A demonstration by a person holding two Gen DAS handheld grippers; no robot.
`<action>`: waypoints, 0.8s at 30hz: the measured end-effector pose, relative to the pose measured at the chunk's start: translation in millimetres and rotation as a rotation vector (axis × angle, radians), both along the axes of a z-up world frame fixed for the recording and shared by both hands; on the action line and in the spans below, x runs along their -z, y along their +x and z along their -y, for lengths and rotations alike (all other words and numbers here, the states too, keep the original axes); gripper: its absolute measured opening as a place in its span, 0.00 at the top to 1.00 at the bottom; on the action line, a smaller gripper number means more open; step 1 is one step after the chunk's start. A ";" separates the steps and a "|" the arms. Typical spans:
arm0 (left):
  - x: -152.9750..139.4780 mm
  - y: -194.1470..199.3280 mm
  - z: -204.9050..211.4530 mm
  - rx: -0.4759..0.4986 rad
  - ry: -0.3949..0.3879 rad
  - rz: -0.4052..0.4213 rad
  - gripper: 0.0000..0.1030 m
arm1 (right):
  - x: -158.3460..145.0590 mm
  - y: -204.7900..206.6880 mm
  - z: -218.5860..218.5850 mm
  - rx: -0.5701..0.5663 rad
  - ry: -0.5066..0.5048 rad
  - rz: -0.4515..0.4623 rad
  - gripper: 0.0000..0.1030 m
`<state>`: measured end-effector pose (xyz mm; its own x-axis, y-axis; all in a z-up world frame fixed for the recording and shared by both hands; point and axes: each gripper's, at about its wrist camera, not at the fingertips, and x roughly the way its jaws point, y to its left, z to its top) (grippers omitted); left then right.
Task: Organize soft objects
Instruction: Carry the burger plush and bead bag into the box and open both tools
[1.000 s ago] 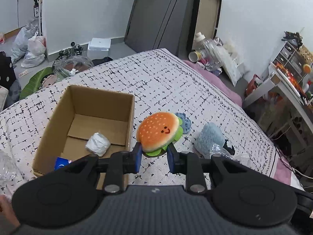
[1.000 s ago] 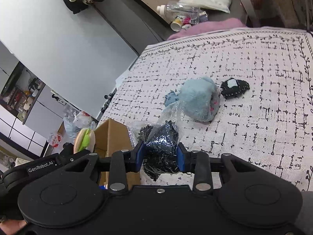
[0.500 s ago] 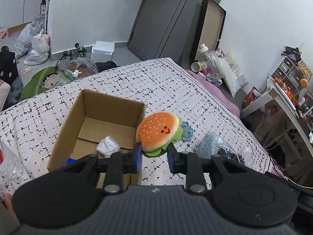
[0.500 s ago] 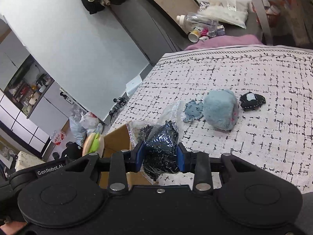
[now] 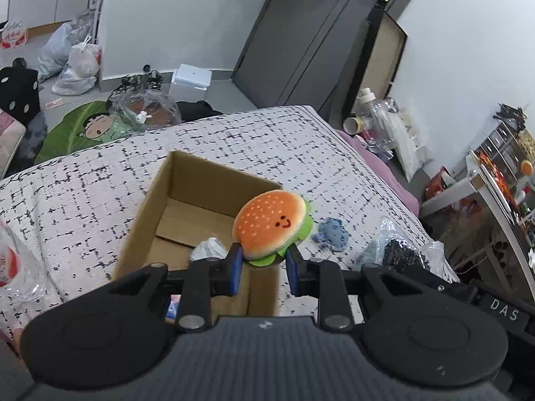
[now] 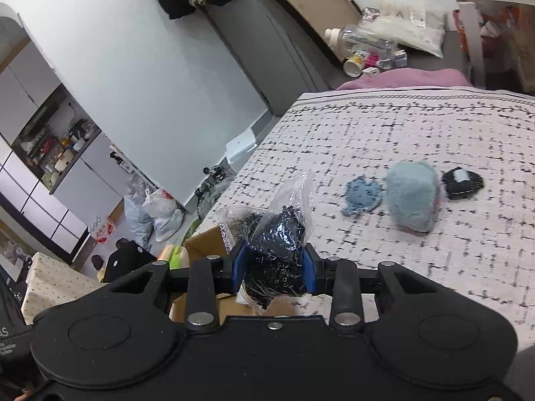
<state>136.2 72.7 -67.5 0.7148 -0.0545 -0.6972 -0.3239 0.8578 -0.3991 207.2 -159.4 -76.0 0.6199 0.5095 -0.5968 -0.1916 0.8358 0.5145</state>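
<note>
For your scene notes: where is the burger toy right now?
In the left wrist view, the burger toy is held between the left gripper fingers, above the cardboard box near corner.

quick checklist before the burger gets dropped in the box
1. Left tool shut on burger: ok.
2. Burger above the box opening: not ok, it hangs over the right wall, partly outside.
3. Free floor in box: ok, only a white wad and a blue item near the front.
4. Right tool shut on bead bag: ok.
5. Right tool out of the drop path: cannot tell, it sits close beside the box.
6. Blue plush and other items left on the bed: ok, away from the box.
</note>
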 end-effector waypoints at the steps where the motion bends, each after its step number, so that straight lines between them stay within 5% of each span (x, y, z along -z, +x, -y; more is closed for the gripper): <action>1: 1.8 0.4 -4.3 -0.008 -0.004 -0.003 0.75 | 0.5 1.8 -5.7 -0.010 -0.003 0.001 0.67; 15: 40.8 12.8 -45.6 -0.060 -0.058 -0.077 0.73 | 17.2 16.5 -63.5 -0.086 -0.019 -0.047 0.67; 19: 48.0 17.1 -53.2 -0.109 -0.038 -0.124 0.66 | 24.8 16.3 -77.7 -0.119 -0.003 -0.083 0.67; 24: 47.6 18.5 -57.9 -0.144 -0.045 -0.149 0.42 | 34.2 19.3 -86.1 -0.151 0.012 -0.171 0.56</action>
